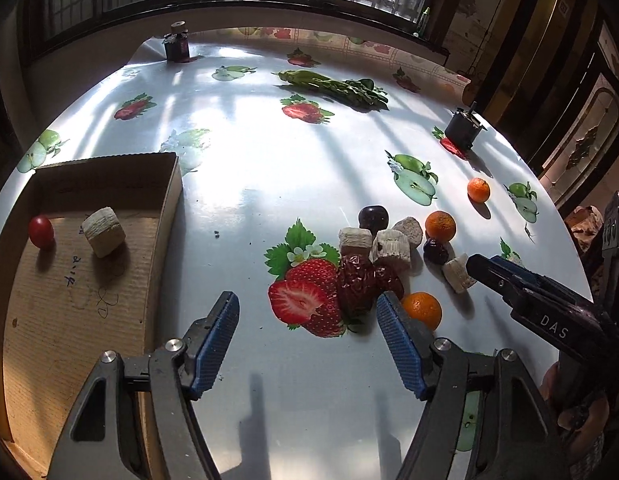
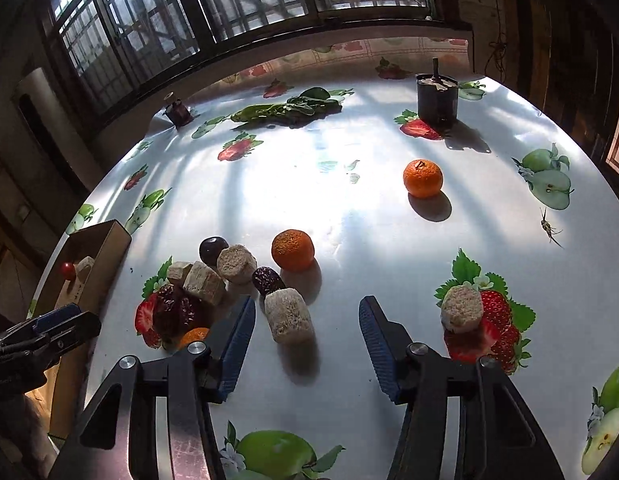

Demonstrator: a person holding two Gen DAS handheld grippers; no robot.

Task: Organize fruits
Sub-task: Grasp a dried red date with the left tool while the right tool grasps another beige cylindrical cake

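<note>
Both ribbed-padded hand-held grippers (image 1: 307, 308) (image 2: 307, 312) gape empty near wrinkled dates (image 1: 355, 280)

A bunch of fruit sits just past the left fingers (image 1: 225, 320): two wrinkly red dates (image 1: 355, 280), pale cut chunks (image 1: 391, 245), a dark plum (image 1: 373, 217) and small oranges, one orange (image 1: 422, 309) right beside the right-hand finger. One pale cylinder chunk (image 2: 288, 316) lies on its side between the right fingers (image 2: 241, 332), touching neither. The cardboard box (image 1: 165, 204) off to the left holds a cherry tomato (image 1: 41, 231) and another pale chunk (image 1: 103, 231).
</note>
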